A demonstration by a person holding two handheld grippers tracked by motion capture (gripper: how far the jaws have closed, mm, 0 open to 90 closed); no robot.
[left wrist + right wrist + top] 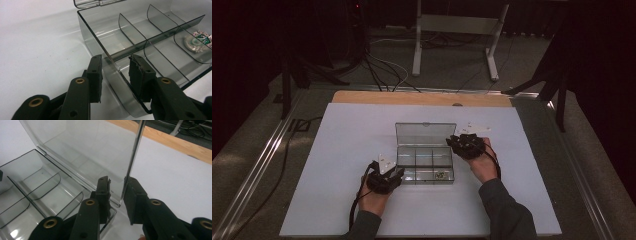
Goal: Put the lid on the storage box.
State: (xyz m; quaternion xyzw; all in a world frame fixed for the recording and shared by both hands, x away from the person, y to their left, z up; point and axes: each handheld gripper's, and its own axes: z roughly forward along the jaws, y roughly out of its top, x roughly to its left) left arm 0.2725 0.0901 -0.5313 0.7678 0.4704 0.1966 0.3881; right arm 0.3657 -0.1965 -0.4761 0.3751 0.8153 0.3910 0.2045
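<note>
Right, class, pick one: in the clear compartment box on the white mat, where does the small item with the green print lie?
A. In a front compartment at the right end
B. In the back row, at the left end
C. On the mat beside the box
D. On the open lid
A: the high view shows the small item in the front right compartment of the box, near the person, with the lid raised behind.

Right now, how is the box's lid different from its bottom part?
The lid stands up, tilted back; the tray lies flat on the white mat. The lid is one plain clear sheet; the tray has dividers making compartments. The right gripper straddles the lid's edge; the left gripper straddles the tray's wall. Both are see-through smoky plastic.
</note>
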